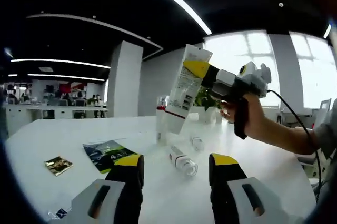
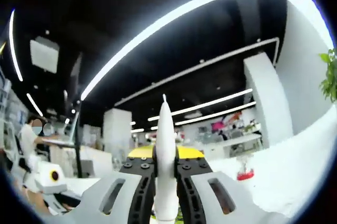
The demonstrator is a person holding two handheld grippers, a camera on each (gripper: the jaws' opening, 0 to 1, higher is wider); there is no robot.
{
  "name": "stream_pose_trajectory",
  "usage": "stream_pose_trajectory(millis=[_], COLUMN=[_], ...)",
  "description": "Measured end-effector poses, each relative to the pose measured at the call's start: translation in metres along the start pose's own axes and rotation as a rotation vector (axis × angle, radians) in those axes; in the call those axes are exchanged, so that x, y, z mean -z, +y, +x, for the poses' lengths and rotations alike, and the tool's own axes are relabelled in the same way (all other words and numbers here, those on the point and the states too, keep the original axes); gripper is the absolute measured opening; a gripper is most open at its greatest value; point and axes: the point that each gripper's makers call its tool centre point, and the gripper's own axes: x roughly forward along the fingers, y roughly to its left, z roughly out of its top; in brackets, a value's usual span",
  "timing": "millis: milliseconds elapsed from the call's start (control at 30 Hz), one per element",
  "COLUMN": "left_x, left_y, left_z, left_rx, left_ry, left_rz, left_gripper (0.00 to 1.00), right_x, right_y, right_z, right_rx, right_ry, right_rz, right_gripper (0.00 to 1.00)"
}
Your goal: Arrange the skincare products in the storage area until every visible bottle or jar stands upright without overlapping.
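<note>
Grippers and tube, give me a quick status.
Right gripper shut on tube, held in the air over the table. Left gripper open, holding nothing. Two small bottles lying flat on the table.

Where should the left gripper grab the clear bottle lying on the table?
Probably across the clear body of the bottle, near the middle, coming down from above. It lies on its side on the white table, slanted in the left gripper view, so the jaws should turn to straddle its width. The left gripper is open just short of it. The right gripper is busy holding a tube.
</note>
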Motion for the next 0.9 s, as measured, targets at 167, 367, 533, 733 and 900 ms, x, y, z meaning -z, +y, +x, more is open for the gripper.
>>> stream_pose_trajectory(millis=[167, 367, 533, 733, 900], left_x=[-0.001, -0.001, 0.001, 0.007, 0.024], left_y=[0.003, 0.008, 0.012, 0.016, 0.024], left_z=[0.0, 0.001, 0.0, 0.0, -0.001], left_rx=[-0.016, -0.048, -0.077, -0.104, -0.157], left_ry=[-0.002, 0.005, 0.015, 0.04, 0.126], left_rz=[-0.008, 0.011, 0.033, 0.013, 0.059], left_gripper=[0.63, 0.71, 0.78, 0.9, 0.95], right_x=[0.008, 0.041, 0.064, 0.082, 0.099], right_y=[-0.02, -0.045, -0.063, -0.078, -0.077], right_z=[0.018, 0.031, 0.037, 0.044, 0.045], right_rx=[0.076, 0.141, 0.205, 0.263, 0.292], right_ry=[0.019, 0.106, 0.164, 0.226, 0.271], right_rz=[-0.035, -0.056, -0.084, -0.116, -0.13], right_gripper=[0.11, 0.11, 0.11, 0.11, 0.11])
